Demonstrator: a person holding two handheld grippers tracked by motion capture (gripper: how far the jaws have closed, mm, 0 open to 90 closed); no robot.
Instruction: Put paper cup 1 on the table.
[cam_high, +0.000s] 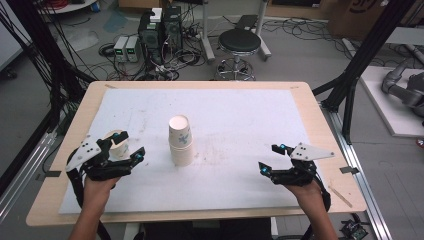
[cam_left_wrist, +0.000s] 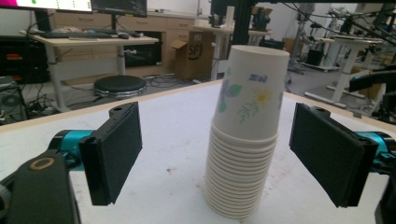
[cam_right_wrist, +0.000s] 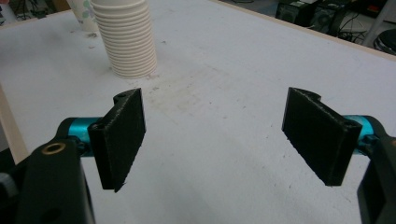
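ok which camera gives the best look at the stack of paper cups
The left gripper view: the stack of cups stands close and whole, flower print and stacked rims clear. The high view shows it small from above. The right gripper view cuts off its top, showing mainly the rims.

Two black grippers are seen, the left gripper (cam_high: 124, 147) and the right gripper (cam_high: 270, 158), each topped by a grey three-cornered plate. Flat, ribbed black jaws are carried on teal cylindrical mounts; a brass-coloured ring is set in the black body. Forearms are bare.
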